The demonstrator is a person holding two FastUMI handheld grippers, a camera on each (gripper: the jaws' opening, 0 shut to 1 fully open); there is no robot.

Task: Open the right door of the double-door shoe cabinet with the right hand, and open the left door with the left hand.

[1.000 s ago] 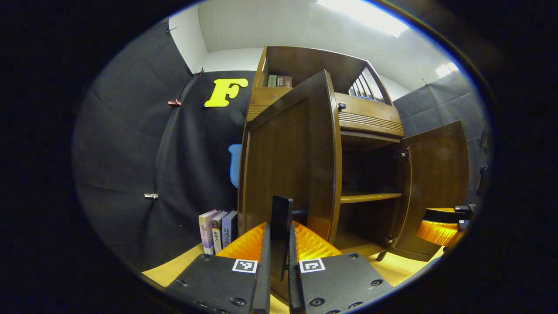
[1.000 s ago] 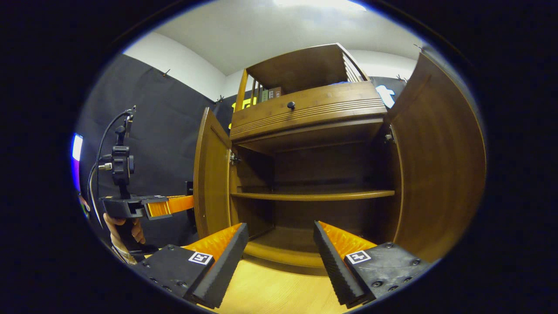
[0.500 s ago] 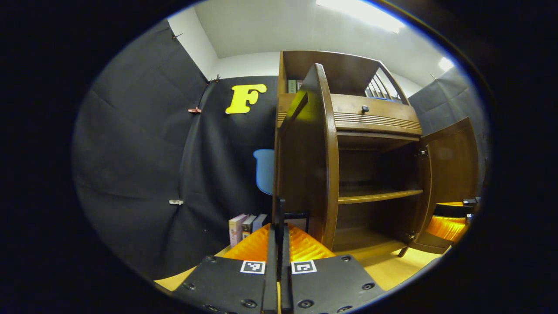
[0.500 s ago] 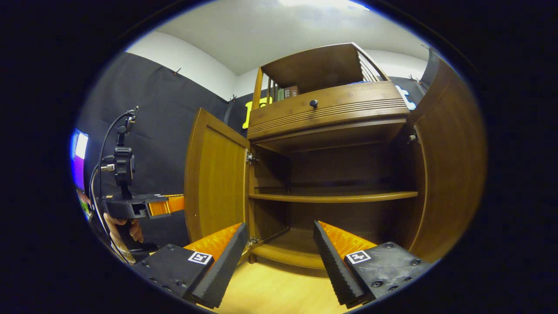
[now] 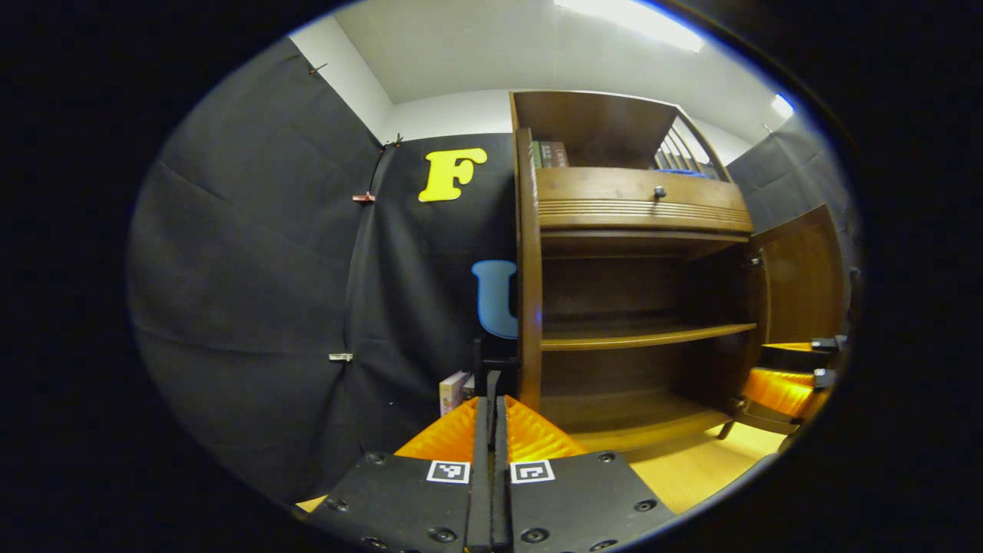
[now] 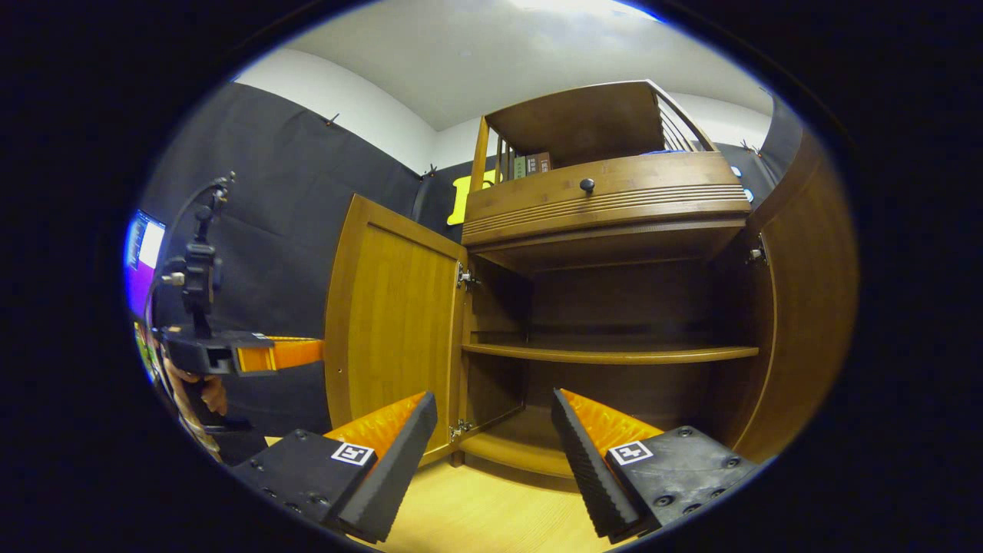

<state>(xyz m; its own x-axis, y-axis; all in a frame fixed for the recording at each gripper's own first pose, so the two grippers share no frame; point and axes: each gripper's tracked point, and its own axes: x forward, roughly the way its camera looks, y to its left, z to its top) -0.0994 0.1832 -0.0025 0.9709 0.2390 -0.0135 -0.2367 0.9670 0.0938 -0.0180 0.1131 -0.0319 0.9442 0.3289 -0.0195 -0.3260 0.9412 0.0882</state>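
Left gripper view: your left gripper [image 5: 492,430] has its fingers pressed together, seemingly empty; the left door [image 5: 527,269] stands edge-on just ahead. Back away straight. Right gripper view: right gripper [image 6: 491,453] fingers spread, right door [image 6: 806,322] wide open; keep clear.

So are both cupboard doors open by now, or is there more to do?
Both look open. The right door stands swung out, and the right gripper hangs open in front of the shelves, holding nothing. The left door is swung wide too; in the left gripper view it shows edge-on. The left gripper has its fingers closed at that door's handle. What seems left is letting go.
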